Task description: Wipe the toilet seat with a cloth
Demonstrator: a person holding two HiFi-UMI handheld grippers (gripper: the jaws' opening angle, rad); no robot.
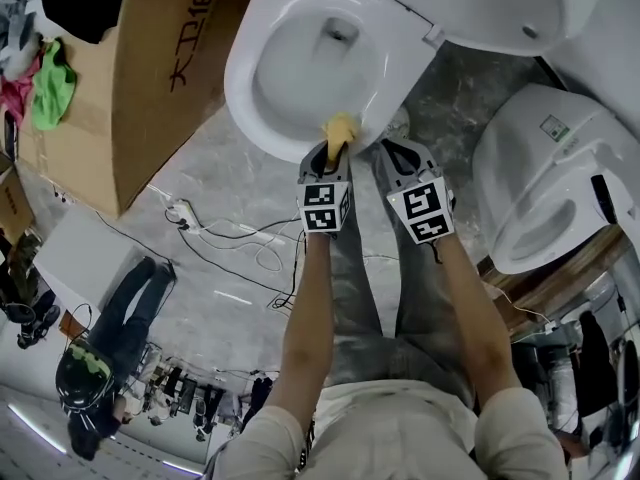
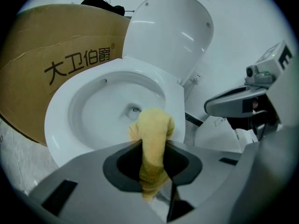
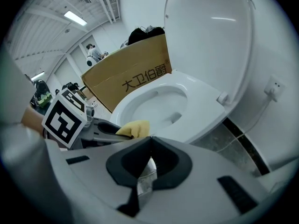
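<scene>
cloth (image 2: 152,127) — yellow, bunched — clamped in left hand-held gripper (image 2: 153,147); right hand-held gripper (image 3: 149,139) closed, empty.

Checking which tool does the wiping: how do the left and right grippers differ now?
Left gripper is shut on the yellow cloth; right gripper is shut, empty. Left gripper's cloth is at the toilet seat's front rim; right gripper sits beside that rim. Both sit side by side.

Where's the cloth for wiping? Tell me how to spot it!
Find the open white toilet beside the brown cardboard box. At its seat's front edge, the left gripper pinches the cloth. It is the only yellow, fluffy thing there.
</scene>
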